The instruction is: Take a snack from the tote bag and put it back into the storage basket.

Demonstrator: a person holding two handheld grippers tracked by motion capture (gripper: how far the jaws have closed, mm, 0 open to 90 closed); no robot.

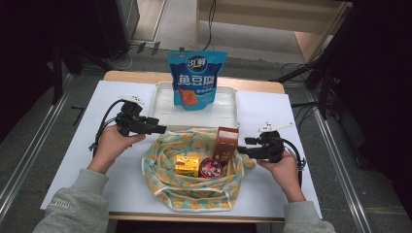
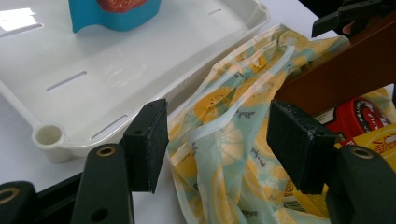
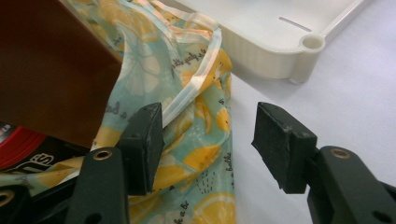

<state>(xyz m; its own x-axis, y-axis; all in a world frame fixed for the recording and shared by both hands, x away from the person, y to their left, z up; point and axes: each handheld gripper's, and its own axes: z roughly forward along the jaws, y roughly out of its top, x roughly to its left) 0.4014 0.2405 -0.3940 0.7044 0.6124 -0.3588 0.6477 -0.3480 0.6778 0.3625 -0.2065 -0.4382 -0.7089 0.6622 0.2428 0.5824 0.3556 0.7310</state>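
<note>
My left gripper (image 2: pixel 217 144) and right gripper (image 3: pixel 208 142) gape at opposite rims of the lemon-print bag (image 1: pixel 194 194); white table (image 1: pixel 301 111) lies bare outside.

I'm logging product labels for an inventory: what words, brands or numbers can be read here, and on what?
"鱼豆腐": large white characters on the blue snack pouch standing in the white plastic tray.
Logo above them: blurred, unreadable.
"bubble": part of the small script on the lemon-print cloth bag; the rest unclear.
Round red tin: white lettering cut off, unreadable.
Yellow box: print too small.
</note>
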